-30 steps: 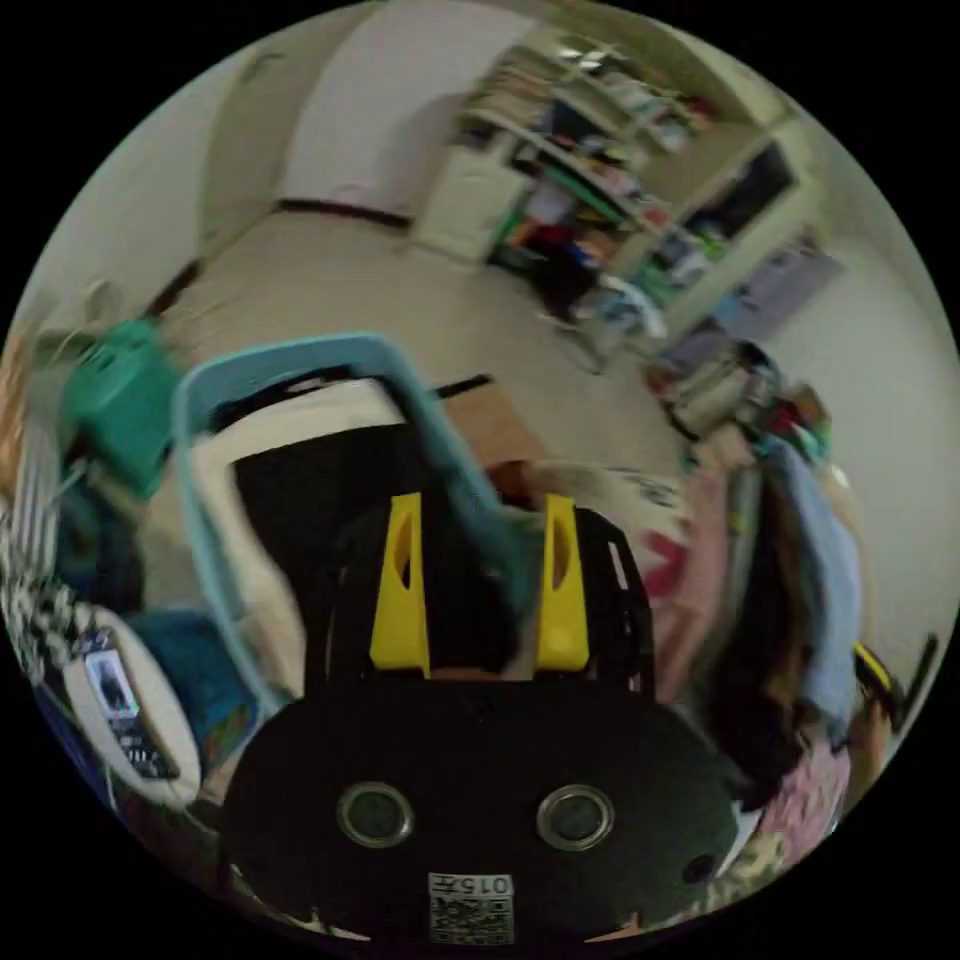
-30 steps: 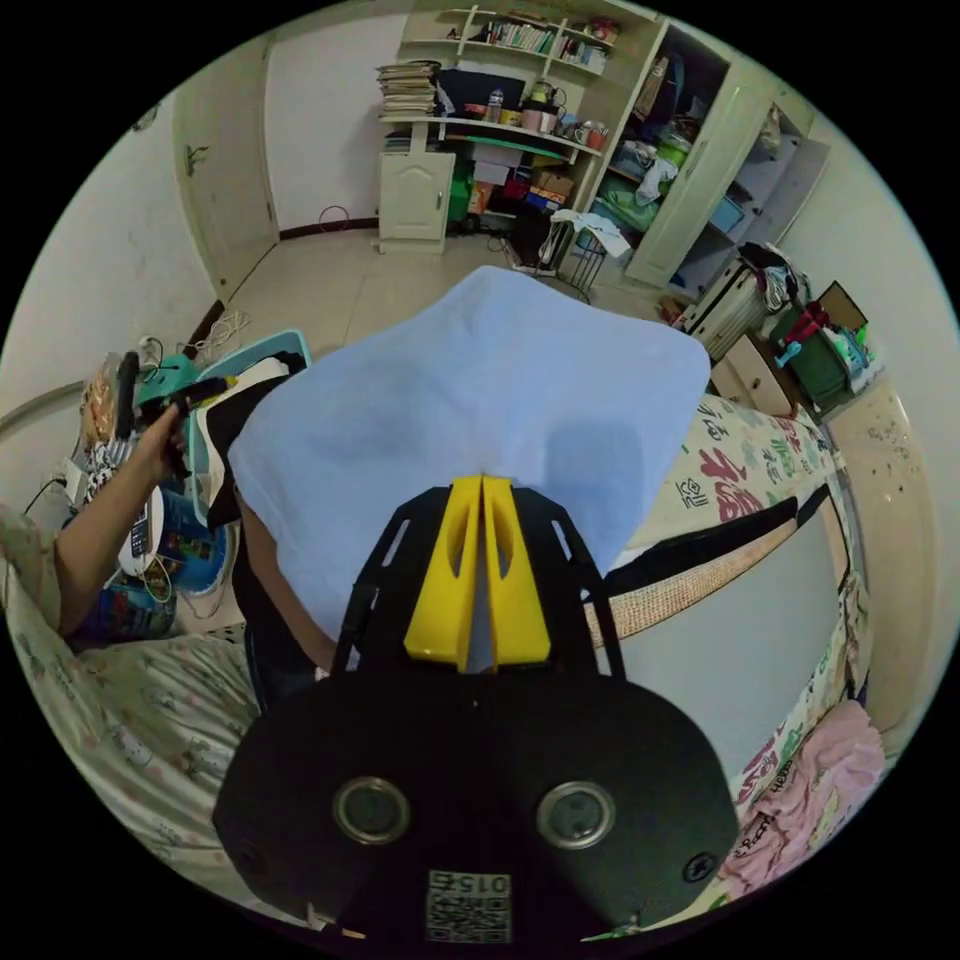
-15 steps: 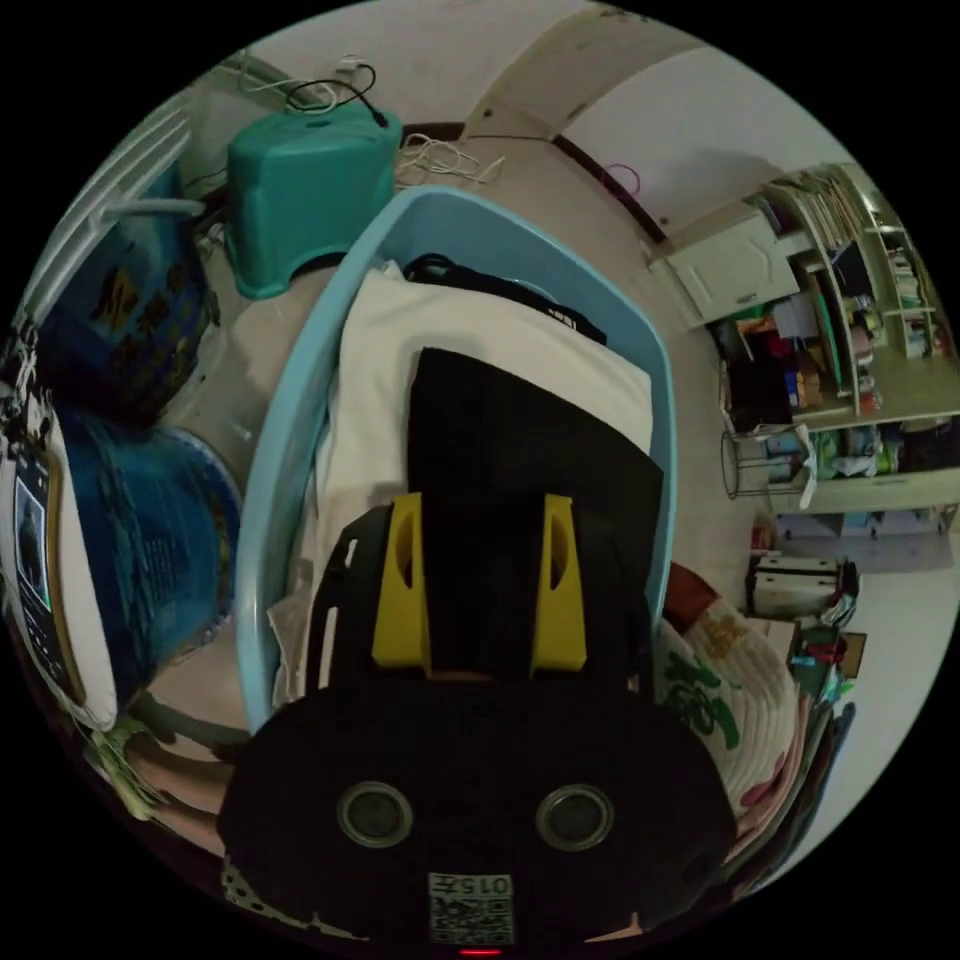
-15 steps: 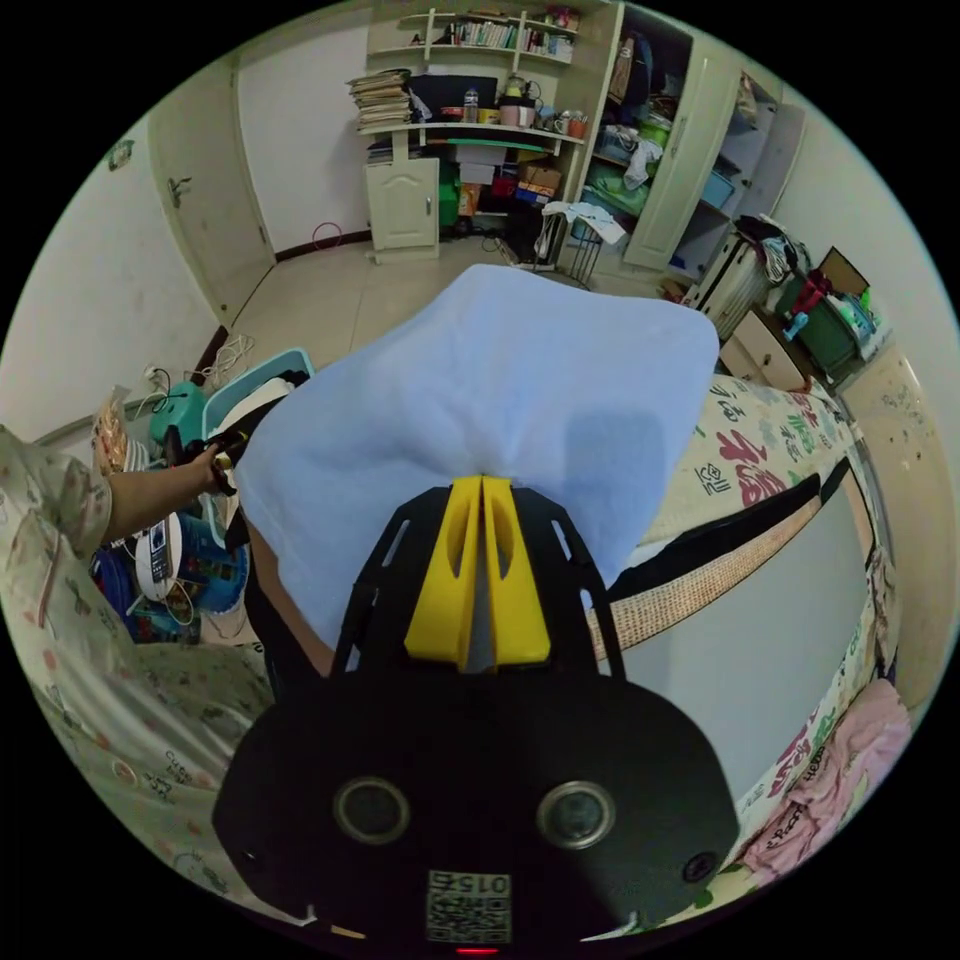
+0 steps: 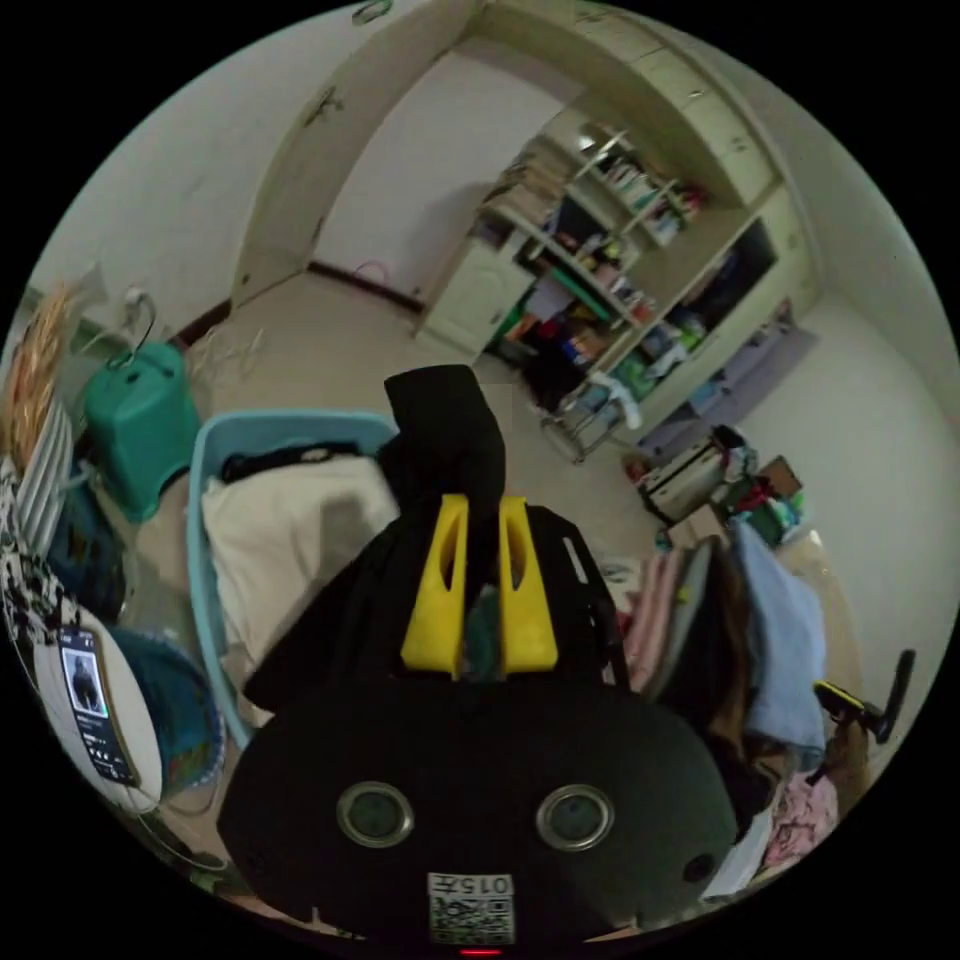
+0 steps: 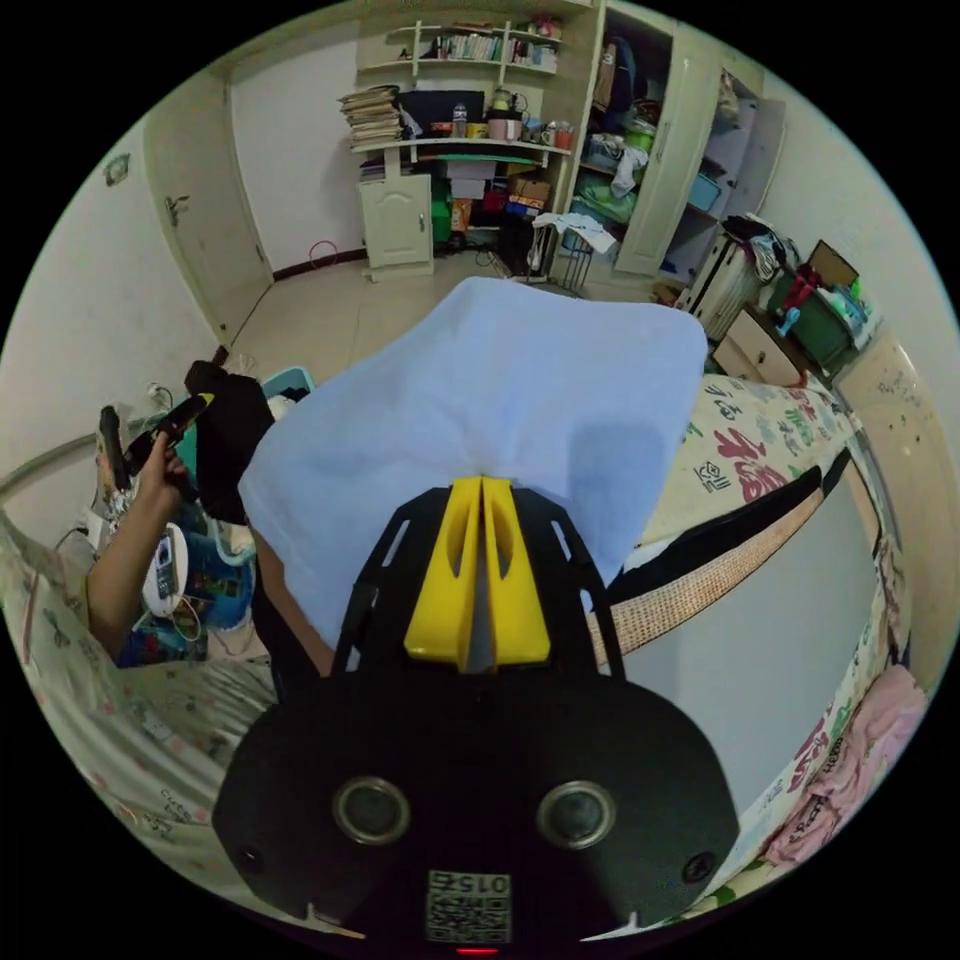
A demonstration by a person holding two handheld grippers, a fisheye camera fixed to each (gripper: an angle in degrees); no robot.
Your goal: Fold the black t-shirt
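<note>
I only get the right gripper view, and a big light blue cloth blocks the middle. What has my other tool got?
Observer: The left tool has both jaws pressed on the black t-shirt, held up over the blue basket.
Operator: What's in the basket?
Observer: A cream cloth lies in it, with something dark behind that.
Operator: What's next to the basket?
Observer: A green stool stands on the floor beside it.
</note>
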